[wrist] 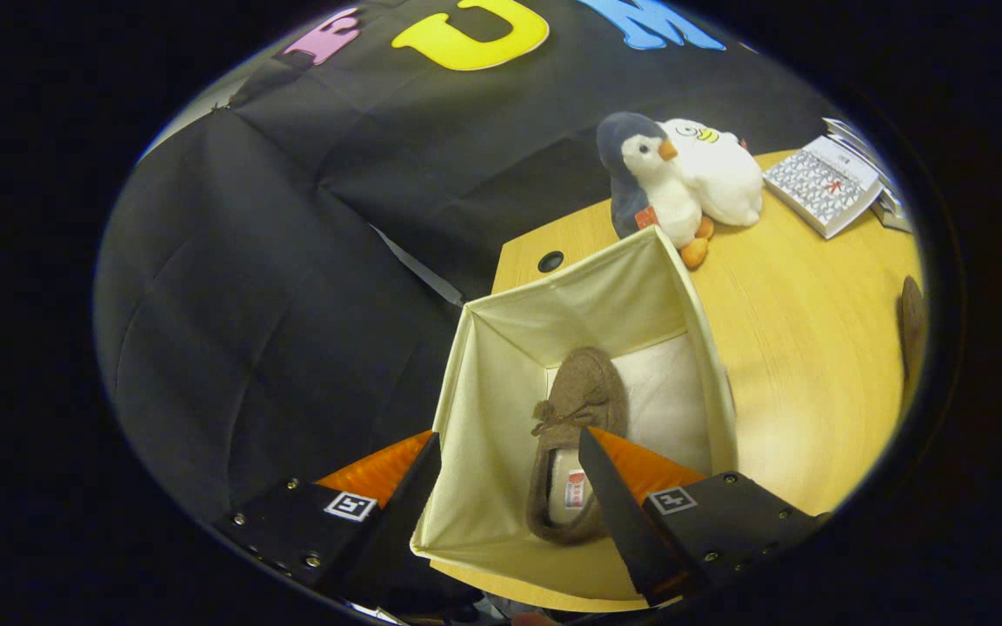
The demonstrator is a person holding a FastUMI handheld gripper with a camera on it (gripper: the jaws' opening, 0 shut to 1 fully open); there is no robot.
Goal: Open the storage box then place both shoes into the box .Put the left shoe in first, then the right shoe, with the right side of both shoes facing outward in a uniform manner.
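A cream fabric storage box (501,409) stands open on the wooden table, just ahead of and below my fingers. One brown slipper-like shoe (575,409) with a small bow lies on the box's floor against its left inner wall, toe pointing away from me. My gripper (510,448) hovers above the box with its fingers wide apart and nothing between them. The right fingertip (592,452) overlaps the shoe's heel end in the view. A second brown shoe (910,326) shows partly at the table's far right edge.
A penguin plush (653,187) and a white plush (718,169) sit on the table (805,348) just beyond the box's far corner. A patterned book (823,184) lies further right. A round cable hole (551,260) is near the table's back-left corner.
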